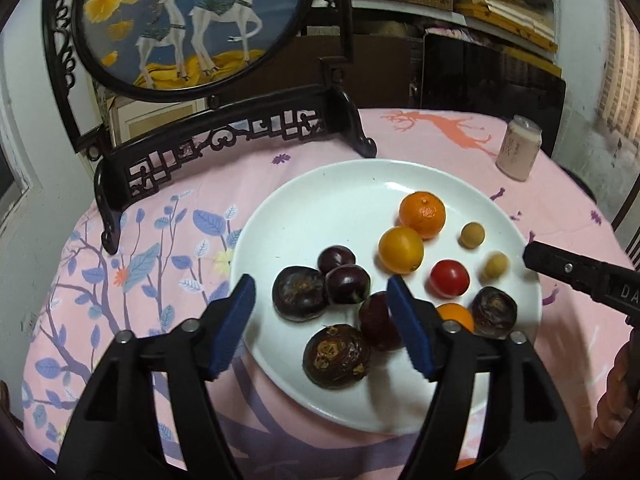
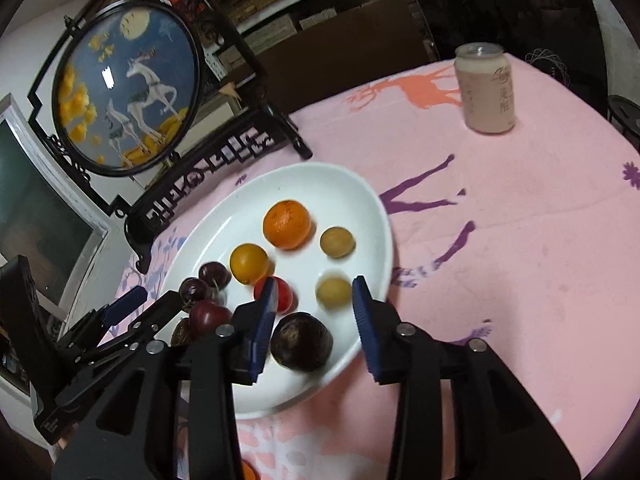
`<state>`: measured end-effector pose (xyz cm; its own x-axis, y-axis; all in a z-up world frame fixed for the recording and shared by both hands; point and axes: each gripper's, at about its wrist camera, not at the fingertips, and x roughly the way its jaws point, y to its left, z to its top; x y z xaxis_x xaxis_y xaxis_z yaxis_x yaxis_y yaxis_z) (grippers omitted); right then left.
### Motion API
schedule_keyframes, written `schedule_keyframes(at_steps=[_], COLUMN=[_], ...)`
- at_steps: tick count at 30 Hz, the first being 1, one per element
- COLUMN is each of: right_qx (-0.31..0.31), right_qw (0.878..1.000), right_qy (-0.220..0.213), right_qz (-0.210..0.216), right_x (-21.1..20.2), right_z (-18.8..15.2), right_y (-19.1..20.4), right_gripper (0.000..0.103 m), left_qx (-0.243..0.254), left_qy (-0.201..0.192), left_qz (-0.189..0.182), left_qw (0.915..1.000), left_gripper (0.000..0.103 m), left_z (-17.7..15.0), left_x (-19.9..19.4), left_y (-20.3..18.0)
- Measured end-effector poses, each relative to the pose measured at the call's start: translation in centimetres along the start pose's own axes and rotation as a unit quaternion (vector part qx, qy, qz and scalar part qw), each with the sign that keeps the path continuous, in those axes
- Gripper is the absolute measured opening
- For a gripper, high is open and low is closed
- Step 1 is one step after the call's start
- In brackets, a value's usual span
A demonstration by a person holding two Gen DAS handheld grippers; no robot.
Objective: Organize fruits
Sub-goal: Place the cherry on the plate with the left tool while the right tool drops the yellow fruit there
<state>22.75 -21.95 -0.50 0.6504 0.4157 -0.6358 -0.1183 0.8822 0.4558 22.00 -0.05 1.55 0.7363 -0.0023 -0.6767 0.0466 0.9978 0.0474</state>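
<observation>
A white plate (image 1: 320, 200) (image 2: 320, 188) holds several fruits: a tangerine (image 1: 422, 214) (image 2: 287, 224), a yellow fruit (image 1: 401, 250), a red tomato (image 1: 449, 279), two pale longans (image 1: 472, 234) (image 2: 337, 242), dark plums (image 1: 347, 284) and brown wrinkled fruits (image 1: 335, 356) (image 2: 301, 341). My left gripper (image 1: 320, 296) hovers open over the plate's near side, above the plums, holding nothing. My right gripper (image 2: 316, 286) is open over the plate's right rim. A blurred longan (image 2: 334, 292) lies on the plate between its fingers, not pressed. A small orange fruit (image 1: 456, 316) is partly hidden behind the left gripper's right finger.
A round deer picture in a dark carved stand (image 1: 192, 20) (image 2: 128, 88) rises just behind the plate. A pale drink can (image 1: 519, 148) (image 2: 486, 88) stands at the table's far right. Pink patterned cloth (image 2: 520, 240) covers the table. Shelves line the back wall.
</observation>
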Motion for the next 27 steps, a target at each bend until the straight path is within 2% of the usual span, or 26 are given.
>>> schedule_keyframes(at_steps=[4,6,11,15,19,23,27], right_qx=[-0.009,-0.006,-0.004,-0.01,-0.008,-0.002,0.01], right_qw=[1.0,1.0,1.0,1.0,1.0,1.0,1.0], right_qy=[-0.015,-0.022,-0.02,-0.012,-0.001,-0.003,-0.004], right_qz=[0.0,-0.001,0.005,0.001,0.001,-0.001,-0.002], right_x=[-1.8,-2.9,-5.0,-6.3,-7.2,-7.8,-7.9], right_z=[-0.4,-1.0,-3.2,-5.3,-7.4,-8.0,-7.8], right_y=[0.4,0.3,-0.4,-0.6,-0.9,-1.3,-1.9], right_gripper=[0.045,0.059,0.059,0.059,0.07,0.073,0.073], left_qx=[-0.003,-0.008,-0.022,-0.014,0.005,0.04,0.072], left_qy=[-0.011,-0.01,0.01,0.015,0.011,0.016,0.016], left_qz=[0.007,0.011,0.005,0.009,-0.005,-0.037,-0.054], left_qw=[0.9999,0.9999,0.9997,0.9997,0.9999,0.9984,0.9958], left_gripper=[0.081,0.084,0.088,0.092,0.096,0.097,0.097], left_z=[-1.0,-1.6,-3.8,-5.8,-7.3,-8.5,-9.1], left_x=[-1.4,-1.8,-2.9,-4.2,-5.7,-6.5,-6.7], left_y=[0.4,0.7,1.4,1.1,0.1,-1.9,-3.8])
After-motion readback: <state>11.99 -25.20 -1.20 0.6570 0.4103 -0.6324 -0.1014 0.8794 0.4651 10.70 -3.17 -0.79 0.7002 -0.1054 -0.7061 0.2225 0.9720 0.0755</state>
